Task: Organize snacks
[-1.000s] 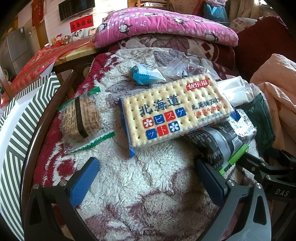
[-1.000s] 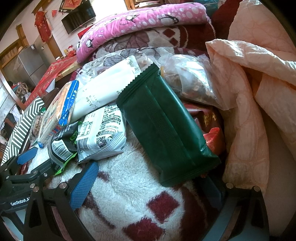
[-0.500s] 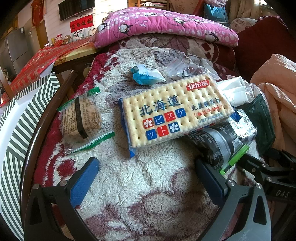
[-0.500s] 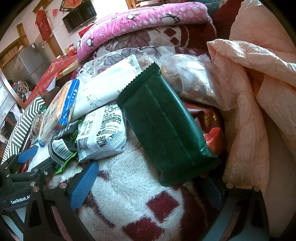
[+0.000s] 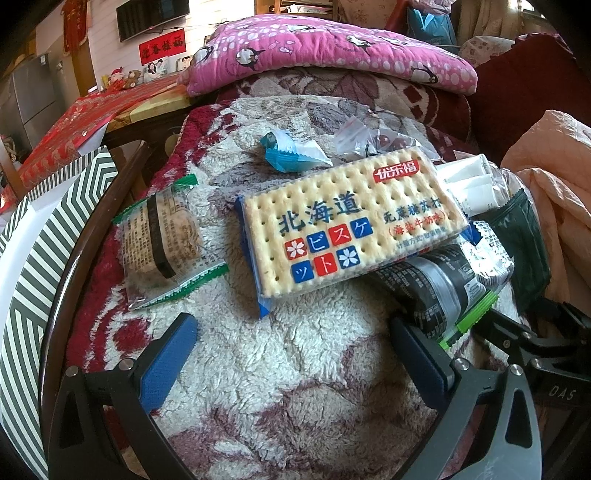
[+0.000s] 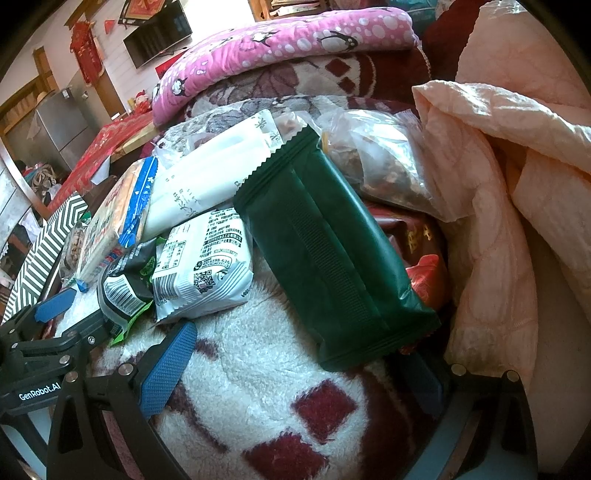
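Hiding a red packet, the green pouch lies beyond wide, empty right tongs.

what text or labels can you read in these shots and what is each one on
"优乐福" and "北海道", with "ビスケット" on tiles: cracker pack
"无蔗糖苏打": same pack; the red line under it is too small
"DAS": right gripper body, left wrist view
"GenRobot.AI": left gripper body, right wrist view
"迎春接福": red wall banner
White snack bag: fine print, QR code, unreadable
Barcode pouch: digits blurred

Sunlit room; wall television; grey fridge; red-clothed table
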Available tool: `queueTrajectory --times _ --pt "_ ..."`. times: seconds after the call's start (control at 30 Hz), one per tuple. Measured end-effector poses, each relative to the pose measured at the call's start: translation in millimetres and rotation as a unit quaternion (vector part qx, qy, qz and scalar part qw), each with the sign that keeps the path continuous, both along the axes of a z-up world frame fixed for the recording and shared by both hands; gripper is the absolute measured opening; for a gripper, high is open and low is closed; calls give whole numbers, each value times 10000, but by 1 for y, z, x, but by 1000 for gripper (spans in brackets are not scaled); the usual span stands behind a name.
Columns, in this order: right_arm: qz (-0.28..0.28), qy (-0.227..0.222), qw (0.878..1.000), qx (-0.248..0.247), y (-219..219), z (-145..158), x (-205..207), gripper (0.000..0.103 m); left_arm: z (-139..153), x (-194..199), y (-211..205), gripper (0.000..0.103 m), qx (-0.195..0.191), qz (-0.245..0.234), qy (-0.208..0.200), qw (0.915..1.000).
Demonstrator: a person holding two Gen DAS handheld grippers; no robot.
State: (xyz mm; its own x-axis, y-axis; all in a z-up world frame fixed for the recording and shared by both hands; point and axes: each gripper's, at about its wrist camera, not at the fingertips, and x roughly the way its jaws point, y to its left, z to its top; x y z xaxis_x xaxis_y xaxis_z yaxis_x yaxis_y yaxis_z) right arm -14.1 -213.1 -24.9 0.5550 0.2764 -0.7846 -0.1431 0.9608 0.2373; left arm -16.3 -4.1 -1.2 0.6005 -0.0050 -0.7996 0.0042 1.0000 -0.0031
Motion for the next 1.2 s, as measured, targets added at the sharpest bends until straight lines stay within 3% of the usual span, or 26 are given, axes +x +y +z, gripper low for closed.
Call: queueTrajectory --times 1.2 --pt "-21 17 10000 71 -3 1 -1 103 1 -7 -5 103 81 46 -104 9999"
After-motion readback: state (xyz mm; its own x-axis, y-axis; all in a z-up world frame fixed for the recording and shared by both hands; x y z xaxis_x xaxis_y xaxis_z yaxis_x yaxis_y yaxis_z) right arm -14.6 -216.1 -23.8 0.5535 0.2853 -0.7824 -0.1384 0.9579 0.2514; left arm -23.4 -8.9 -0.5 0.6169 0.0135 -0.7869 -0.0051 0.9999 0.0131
